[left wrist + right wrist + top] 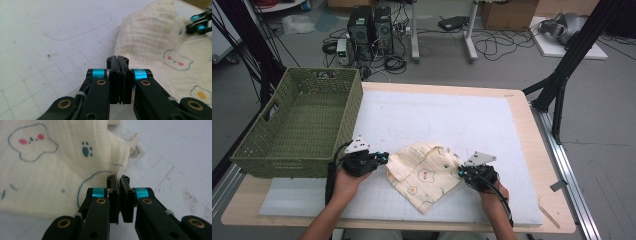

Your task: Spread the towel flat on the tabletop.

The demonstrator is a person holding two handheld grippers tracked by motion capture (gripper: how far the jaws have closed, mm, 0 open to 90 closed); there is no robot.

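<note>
A cream muslin cloth (424,175) printed with small cartoon animals lies crumpled on the white grid mat (437,115), near the front. My left gripper (384,159) is at its left edge. Its jaws (117,58) are pressed together where the fabric (150,42) bunches up into a fold. My right gripper (460,172) is at the cloth's right edge. In the right gripper view its jaws (118,178) are shut on a pinched peak of the fabric (50,170), beside a small sewn label (136,150). The left gripper view shows the right gripper (200,23) across the cloth.
A green woven basket (347,115) stands at the table's left, close behind my left hand, and holds nothing. The mat stretches bare behind and to the right of the cloth. Computers, cables and boxes lie on the floor beyond the table.
</note>
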